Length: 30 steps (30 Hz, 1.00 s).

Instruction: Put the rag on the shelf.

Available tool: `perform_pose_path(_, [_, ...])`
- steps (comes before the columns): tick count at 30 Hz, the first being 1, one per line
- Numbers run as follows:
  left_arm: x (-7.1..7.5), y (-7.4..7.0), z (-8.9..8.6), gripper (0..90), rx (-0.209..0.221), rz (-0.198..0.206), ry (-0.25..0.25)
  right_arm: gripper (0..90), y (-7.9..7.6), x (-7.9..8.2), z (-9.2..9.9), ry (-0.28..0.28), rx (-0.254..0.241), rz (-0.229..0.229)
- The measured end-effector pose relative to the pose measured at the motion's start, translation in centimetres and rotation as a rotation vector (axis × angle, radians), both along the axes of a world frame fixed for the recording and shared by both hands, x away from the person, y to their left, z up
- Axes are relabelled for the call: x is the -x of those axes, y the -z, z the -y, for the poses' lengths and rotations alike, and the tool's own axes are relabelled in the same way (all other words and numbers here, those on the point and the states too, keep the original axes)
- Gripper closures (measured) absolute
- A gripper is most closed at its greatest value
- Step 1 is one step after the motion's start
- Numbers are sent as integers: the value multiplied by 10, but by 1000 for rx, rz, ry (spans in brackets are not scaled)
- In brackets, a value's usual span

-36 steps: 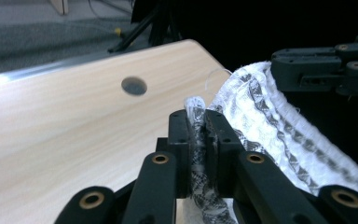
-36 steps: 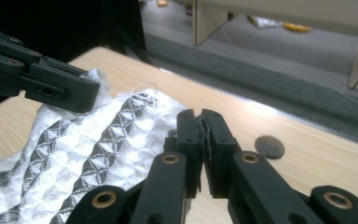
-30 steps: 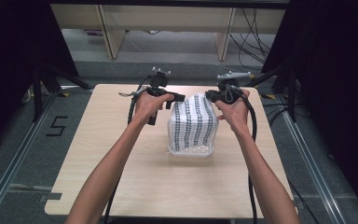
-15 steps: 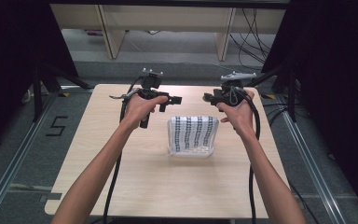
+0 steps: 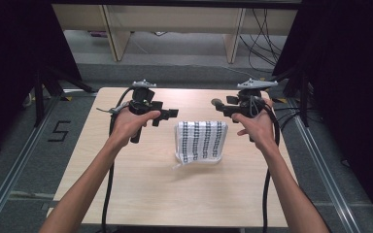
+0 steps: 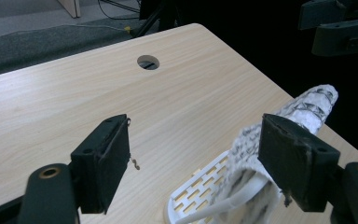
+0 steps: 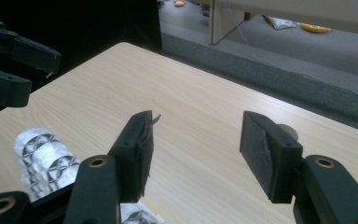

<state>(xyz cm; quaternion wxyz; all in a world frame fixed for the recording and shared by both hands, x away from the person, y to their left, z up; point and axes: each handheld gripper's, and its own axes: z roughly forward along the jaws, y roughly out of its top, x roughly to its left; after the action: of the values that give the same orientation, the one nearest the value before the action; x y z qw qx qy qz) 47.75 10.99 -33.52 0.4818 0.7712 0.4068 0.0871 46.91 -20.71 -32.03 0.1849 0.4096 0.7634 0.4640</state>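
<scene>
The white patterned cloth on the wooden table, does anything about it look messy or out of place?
Slightly. The white black-patterned cloth is draped over a white slotted plastic basket, covering it unevenly, so the basket's rim pokes out at one corner. Both the left gripper and right gripper are open and clear of it.

A pale wooden table [image 5: 141, 184] with rounded corners is seen from above, set on a grey carpeted floor [image 5: 24, 141]. A round hole [image 6: 148, 62] is cut into the tabletop near one far corner. A black figure five [image 5: 58, 131] is marked on the floor to the left of the table. Beyond the far edge, light wooden furniture legs [image 5: 114, 31] are seen, and black cables [image 5: 262, 34] are left trailing on the floor. Metal rails [image 5: 5, 189] are laid along both sides.
</scene>
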Motion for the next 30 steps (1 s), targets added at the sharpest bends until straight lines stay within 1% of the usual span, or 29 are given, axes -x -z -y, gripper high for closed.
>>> perform_pose_path(1, [2,0,-1,244,5,2,5,442,0,1,0,-3,10,-3])
perform_pose_path(2, [3,-1,-2,244,9,8,3,434,-1,2,0,-8,2,1])
perform_pose_path(3, [5,-1,-3,244,18,10,10,425,-1,4,-1,-2,2,-11])
perform_pose_path(4, [6,-2,-3,244,18,14,7,410,-1,3,-1,-14,0,4])
perform_pose_path(6, [9,-3,-4,241,21,20,15,380,-2,5,-1,-20,1,-5])
perform_pose_path(7, [11,-4,-4,238,19,26,14,352,-2,5,-1,-12,-1,0])
perform_pose_path(8, [13,-4,-5,234,19,30,18,309,-2,7,-2,7,-16,-16])
perform_pose_path(9, [15,-5,-5,232,22,32,26,286,-2,7,0,9,1,2])
perform_pose_path(10, [17,-6,-5,231,18,35,28,262,-2,9,0,17,-13,-22])
perform_pose_path(12, [21,-8,-5,229,15,44,31,231,-3,12,1,30,-13,-31])
perform_pose_path(13, [24,-8,-4,229,17,44,38,230,-3,12,2,32,-3,-7])
perform_pose_path(14, [26,-9,-5,228,12,50,45,230,-3,14,2,30,-20,-14])
perform_pose_path(15, [29,-9,-4,227,13,52,46,229,-3,15,3,24,-22,-13])
perform_pose_path(16, [30,-9,-5,226,12,55,50,227,-4,17,3,35,-33,-15])
perform_pose_path(17, [34,-9,-5,225,19,51,55,221,-4,17,4,20,-27,-6])
perform_pose_path(18, [35,-9,-5,222,34,44,60,214,-4,21,4,38,-38,-9])
perform_pose_path(19, [38,-9,-6,219,53,34,68,214,-5,21,5,24,-26,-6])
perform_pose_path(20, [41,-9,-6,219,66,35,80,212,-5,24,4,31,-40,-12])
perform_pose_path(21, [44,-9,-6,219,68,35,81,209,-4,25,5,20,-39,-7])
perform_pose_path(23, [48,-10,-7,216,70,45,91,200,-4,29,4,23,-47,-2])
perform_pose_path(24, [50,-10,-7,213,71,44,92,195,-3,29,5,6,-35,10])
perform_pose_path(25, [52,-10,-8,212,73,48,93,193,-3,33,4,18,-45,-7])
perform_pose_path(26, [54,-10,-8,211,73,44,97,190,-3,33,4,1,-39,7])
perform_pose_path(27, [57,-9,-8,209,76,45,100,183,-4,36,4,11,-37,4])
perform_pose_path(28, [58,-7,-7,208,73,47,104,175,-4,38,4,-3,-37,13])
perform_pose_path(29, [60,-6,-7,208,70,48,110,175,-5,41,4,3,-32,13])
perform_pose_path(30, [62,-5,-7,208,70,49,113,175,-6,42,5,3,-31,27])
